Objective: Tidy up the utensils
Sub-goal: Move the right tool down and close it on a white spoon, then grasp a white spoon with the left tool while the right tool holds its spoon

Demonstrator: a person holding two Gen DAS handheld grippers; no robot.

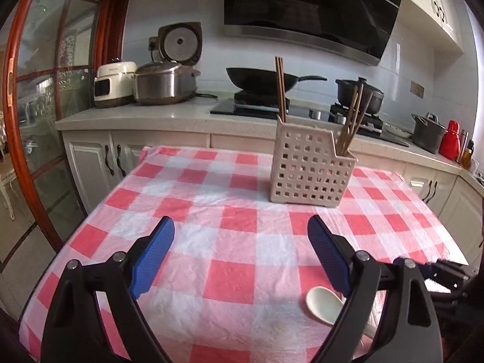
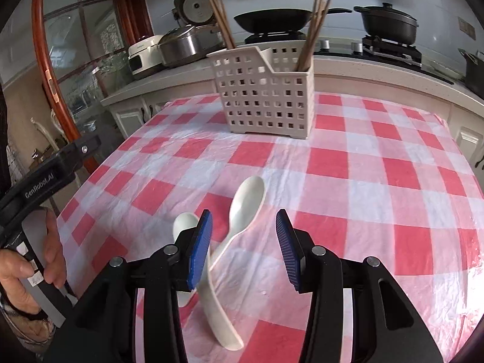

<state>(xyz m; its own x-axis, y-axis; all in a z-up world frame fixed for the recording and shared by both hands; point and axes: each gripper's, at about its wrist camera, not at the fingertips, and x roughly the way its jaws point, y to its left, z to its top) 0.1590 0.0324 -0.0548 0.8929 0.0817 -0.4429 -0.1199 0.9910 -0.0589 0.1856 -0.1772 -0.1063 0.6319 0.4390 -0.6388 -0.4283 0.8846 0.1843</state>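
Right wrist view, read from the left: a hand (image 2: 33, 272) gripped the handle of the left gripper (image 1: 240, 230), whose jaws stood wide apart with nothing but checked cloth between them. Nearer than the holder (image 2: 266, 90), on the table (image 2: 378, 181), lay two cream spoons crossed over each other: the left spoon (image 2: 184, 224), its bowl half hidden behind a blue pad, and the right spoon (image 2: 246, 199), whose handle ran down under the right gripper (image 2: 243, 230). Those jaws were about half open and held nothing; the right spoon's bowl lay in the gap, and whether the left pad touched either handle could not be told.

The holder stood at the far side of the table, with chopsticks (image 2: 314, 30) in both compartments.

Because the handles crossed, closing there could probably have pinched both spoons, or levered one aside. The glazed curve looked slippery, so a grip on the bowl might have let it twist and drop. In the left wrist view only one spoon bowl showed, so that gripper seemed poorly placed to steady anything.
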